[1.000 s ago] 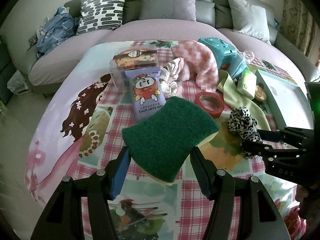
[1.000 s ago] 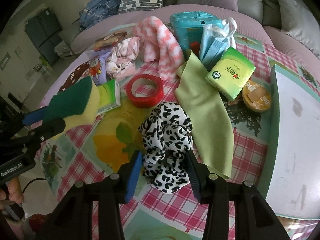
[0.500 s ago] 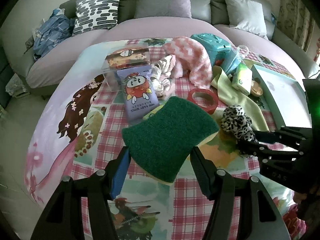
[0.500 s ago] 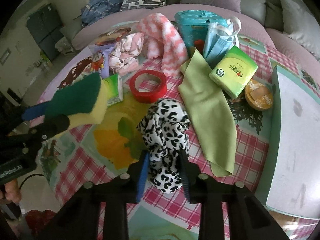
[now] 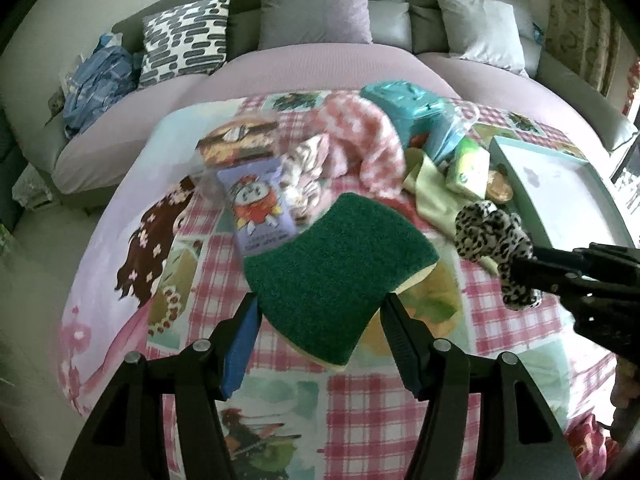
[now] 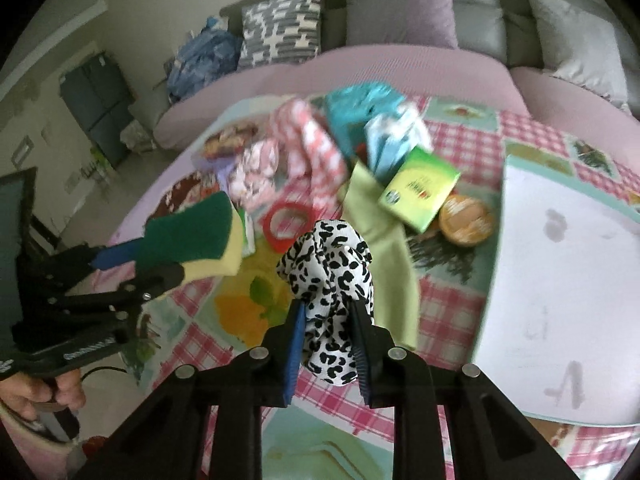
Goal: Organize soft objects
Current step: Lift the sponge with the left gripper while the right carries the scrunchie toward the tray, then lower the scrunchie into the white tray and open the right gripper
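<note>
Ahead of you the sofa curves behind a table spread with a picture-and-check cloth, and a white tray with a teal rim sits at the table's right edge. Clutter fills the far half of the cloth: a teal box, a pink towel, a lime cloth, a green tissue pack, a red tape ring and a round tin. Your left gripper is clamped on the sponge, green face up and yellow foam below, which pokes out well past the fingertips and hangs clear of the cloth. Your right gripper has just been closing, and its jaws now pinch the scrunchie, the leopard-print bundle, squeezed narrow between the pads, bulging above them and dangling below, lifted off the table. From the left wrist camera the scrunchie hangs just right of the sponge, apart from it, in front of the tray's near corner.
</note>
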`<action>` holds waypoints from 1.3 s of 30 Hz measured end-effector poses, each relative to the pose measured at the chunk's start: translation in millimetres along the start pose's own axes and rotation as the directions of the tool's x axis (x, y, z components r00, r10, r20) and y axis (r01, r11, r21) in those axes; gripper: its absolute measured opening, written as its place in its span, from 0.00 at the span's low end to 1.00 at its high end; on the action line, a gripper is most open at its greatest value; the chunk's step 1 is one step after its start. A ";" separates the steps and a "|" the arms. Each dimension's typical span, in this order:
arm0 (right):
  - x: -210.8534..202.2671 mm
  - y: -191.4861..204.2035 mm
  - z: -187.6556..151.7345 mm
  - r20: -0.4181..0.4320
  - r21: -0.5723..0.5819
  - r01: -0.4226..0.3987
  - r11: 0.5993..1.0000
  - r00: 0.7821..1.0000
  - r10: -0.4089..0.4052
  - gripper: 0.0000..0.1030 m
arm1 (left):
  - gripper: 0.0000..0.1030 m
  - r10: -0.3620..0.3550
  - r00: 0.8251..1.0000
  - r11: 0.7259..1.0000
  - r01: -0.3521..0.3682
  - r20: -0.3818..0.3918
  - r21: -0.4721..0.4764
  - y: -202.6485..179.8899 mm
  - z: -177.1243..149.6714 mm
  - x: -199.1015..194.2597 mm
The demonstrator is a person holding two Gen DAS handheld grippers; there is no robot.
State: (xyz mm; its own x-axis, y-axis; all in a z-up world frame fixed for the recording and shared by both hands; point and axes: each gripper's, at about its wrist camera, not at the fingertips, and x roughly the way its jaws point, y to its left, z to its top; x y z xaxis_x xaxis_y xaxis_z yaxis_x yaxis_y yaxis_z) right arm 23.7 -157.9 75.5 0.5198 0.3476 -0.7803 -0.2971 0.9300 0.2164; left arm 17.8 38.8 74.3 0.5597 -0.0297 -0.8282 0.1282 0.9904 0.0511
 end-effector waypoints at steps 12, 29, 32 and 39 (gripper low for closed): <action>-62.4 -86.1 3.2 0.108 0.163 0.169 0.972 0.976 -0.188 0.24 | 0.61 -0.078 0.995 0.989 0.069 0.063 0.132 -67.0 50.3 -8.5; -119.5 -215.8 -24.8 0.060 0.382 0.348 0.856 0.915 -0.398 0.24 | 0.61 -0.213 0.977 0.928 0.195 0.021 0.316 -197.6 114.8 17.3; -122.1 -229.7 -27.3 0.048 0.402 0.354 0.844 0.913 -0.406 0.24 | 0.61 -0.230 0.973 0.926 0.218 0.004 0.309 -208.3 122.2 22.5; -112.2 -249.3 -22.8 0.028 0.411 0.348 0.842 0.919 -0.394 0.24 | 0.61 -0.270 0.963 0.914 0.260 -0.011 0.310 -239.5 131.4 33.6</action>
State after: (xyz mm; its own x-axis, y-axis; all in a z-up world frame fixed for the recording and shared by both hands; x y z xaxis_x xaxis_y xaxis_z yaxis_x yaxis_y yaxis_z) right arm 21.2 -431.5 95.7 0.6173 -0.0435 -0.7856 0.2600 0.9537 0.1514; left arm 113.5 -217.2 107.6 0.4953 -0.2950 -0.8171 0.5165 0.8563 0.0039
